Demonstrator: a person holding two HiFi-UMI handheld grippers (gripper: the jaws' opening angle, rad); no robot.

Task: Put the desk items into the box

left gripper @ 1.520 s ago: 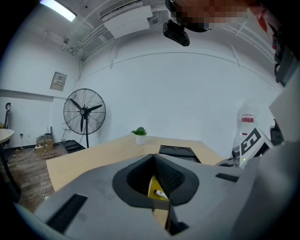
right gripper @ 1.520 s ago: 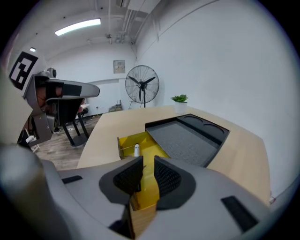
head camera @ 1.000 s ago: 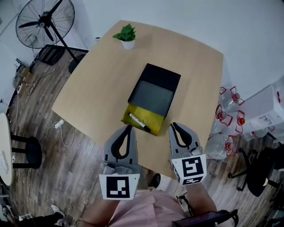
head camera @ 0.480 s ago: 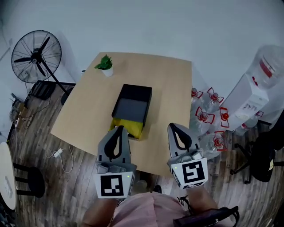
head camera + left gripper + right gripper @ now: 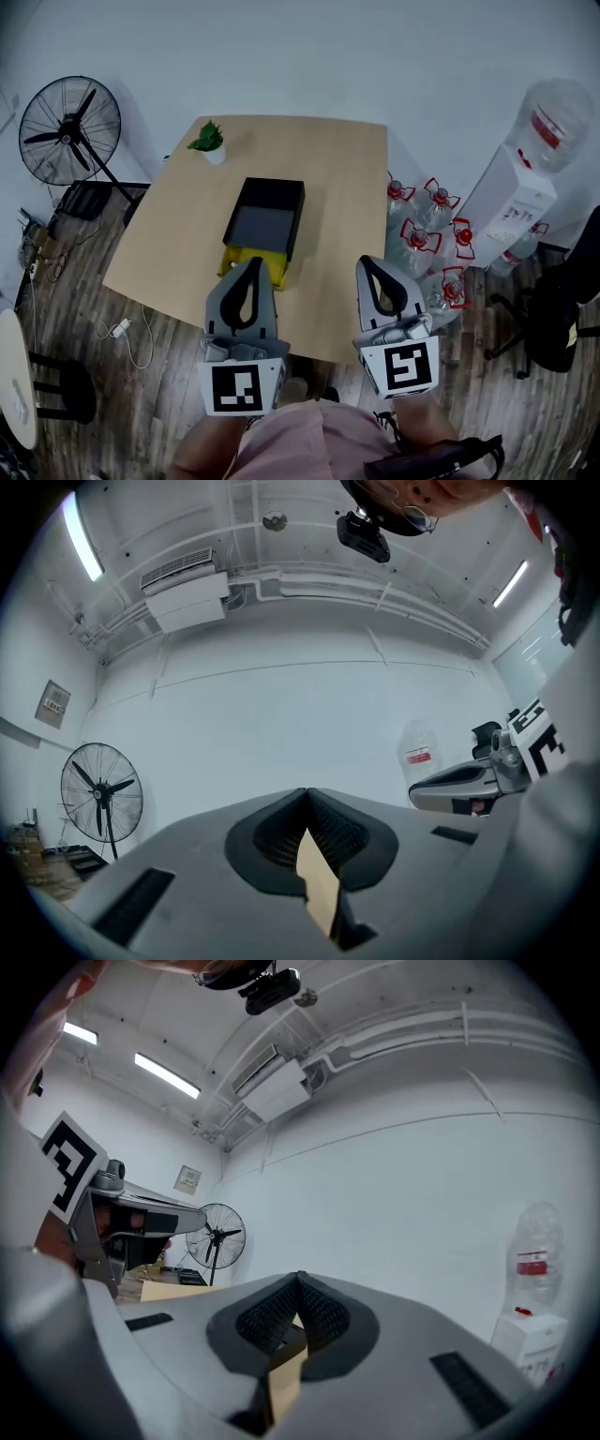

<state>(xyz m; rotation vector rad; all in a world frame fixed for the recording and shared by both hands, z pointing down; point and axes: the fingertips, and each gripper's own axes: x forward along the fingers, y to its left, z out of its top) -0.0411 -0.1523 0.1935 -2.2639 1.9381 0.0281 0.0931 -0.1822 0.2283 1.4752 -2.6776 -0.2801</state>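
A black box (image 5: pixel 265 217) lies open on the wooden table (image 5: pixel 197 244), with a yellow item (image 5: pixel 246 257) at its near end. My left gripper (image 5: pixel 250 265) is held above the table's near edge, just short of that yellow end, jaws shut with nothing between them. My right gripper (image 5: pixel 373 264) hangs beside it to the right, also shut and empty. Both gripper views point up at the white wall: the left gripper (image 5: pixel 306 793) and the right gripper (image 5: pixel 300 1277) show tips pressed together, with a sliver of table behind.
A small potted plant (image 5: pixel 208 141) stands at the table's far left corner. A floor fan (image 5: pixel 67 128) stands to the left. Several water bottles (image 5: pixel 424 239) and a water dispenser (image 5: pixel 521 178) crowd the floor on the right. A black chair (image 5: pixel 562 300) is at far right.
The view has pulled back and up, so the table and box look smaller and farther. Both grippers stay shut and side by side; the pen seen on the yellow item earlier is no longer discernible.
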